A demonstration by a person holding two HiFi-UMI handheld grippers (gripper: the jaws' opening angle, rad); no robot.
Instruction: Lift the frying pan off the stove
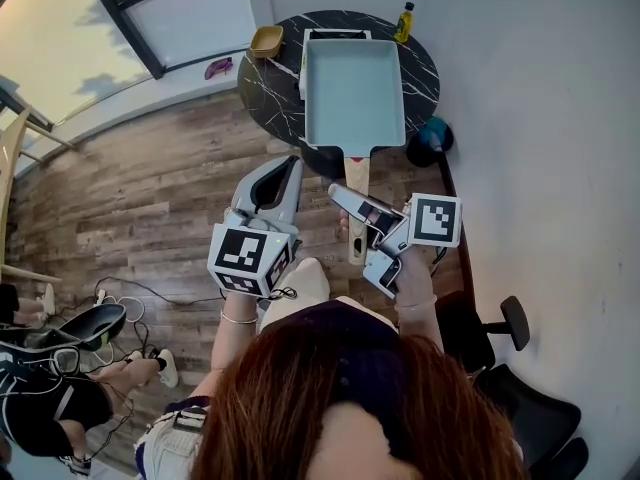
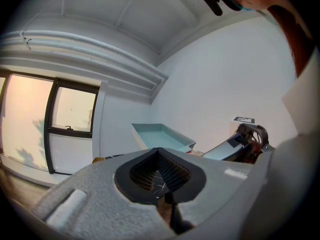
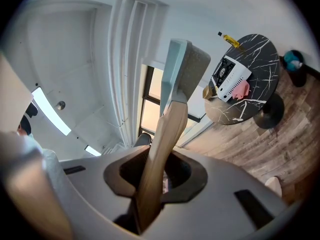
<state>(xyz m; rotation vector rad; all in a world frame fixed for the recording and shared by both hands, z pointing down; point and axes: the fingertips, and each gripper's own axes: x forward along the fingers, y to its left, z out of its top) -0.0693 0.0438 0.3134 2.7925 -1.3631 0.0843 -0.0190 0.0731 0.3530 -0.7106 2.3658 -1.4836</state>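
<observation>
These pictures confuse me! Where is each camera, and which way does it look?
Head view: on the person's head, looking steeply down at brown hair, left gripper, right gripper.
Left gripper view: on that gripper, past shut empty jaws toward the light-blue rectangular frying pan.
Right gripper view: on that gripper; jaws clamp the pan's wooden handle.
All share the pan.

Frying pan (image 1: 355, 93): pale blue-green coating, smooth and matt inside, on a handle (image 3: 162, 129) of light wood, satin-smooth with faint grain. Round table (image 1: 265, 93) has a black stone-look top with white veins, polished and slightly glossy; the floor (image 1: 130, 198) is brown wood-look plank, matt, grain showing. Left gripper (image 2: 161, 173) and right gripper (image 3: 157, 169) wear grey matt shells, plastic by the look, faintly grainy, with black ribbed pads (image 2: 142, 173) inside the left.
</observation>
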